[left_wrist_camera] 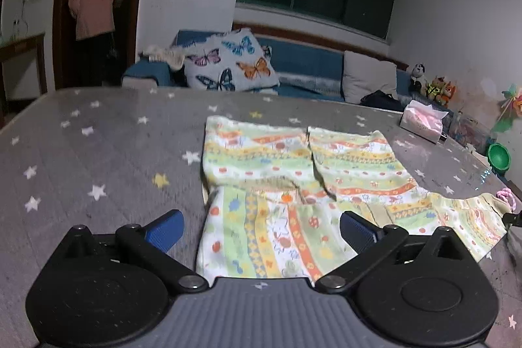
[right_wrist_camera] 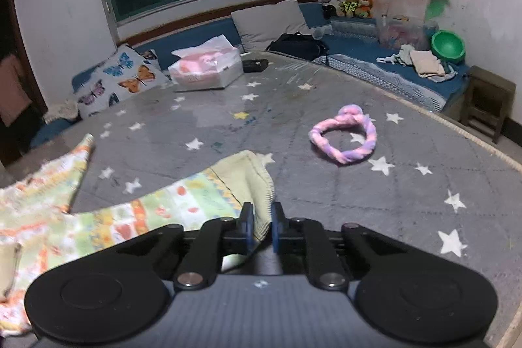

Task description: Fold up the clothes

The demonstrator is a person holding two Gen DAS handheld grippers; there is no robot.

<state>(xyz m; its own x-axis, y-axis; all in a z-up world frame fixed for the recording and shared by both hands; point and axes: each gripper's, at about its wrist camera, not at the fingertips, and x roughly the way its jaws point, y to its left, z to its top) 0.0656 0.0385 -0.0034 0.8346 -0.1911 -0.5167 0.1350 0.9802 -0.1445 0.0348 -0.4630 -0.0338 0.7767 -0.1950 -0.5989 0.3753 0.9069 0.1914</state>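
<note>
A small patterned garment (left_wrist_camera: 293,185) in green, yellow and orange stripes lies on the grey star-print mat (left_wrist_camera: 98,152). Its far part is spread flat and its near part is folded over toward me. My left gripper (left_wrist_camera: 261,227) hovers open over the garment's near left part, with nothing between its blue pads (left_wrist_camera: 166,230). My right gripper (right_wrist_camera: 261,224) is shut on the pale green cuff of the garment's sleeve (right_wrist_camera: 248,181), which stretches off to the left. In the left wrist view that sleeve end (left_wrist_camera: 473,217) sits at the far right.
A pink and purple braided ring (right_wrist_camera: 342,139) lies on the mat (right_wrist_camera: 391,217) to the right. A tissue box (right_wrist_camera: 205,67) and a dark small object (right_wrist_camera: 256,65) sit farther back. A blue sofa (left_wrist_camera: 303,61) with cushions borders the mat. A person (left_wrist_camera: 94,12) stands in the doorway.
</note>
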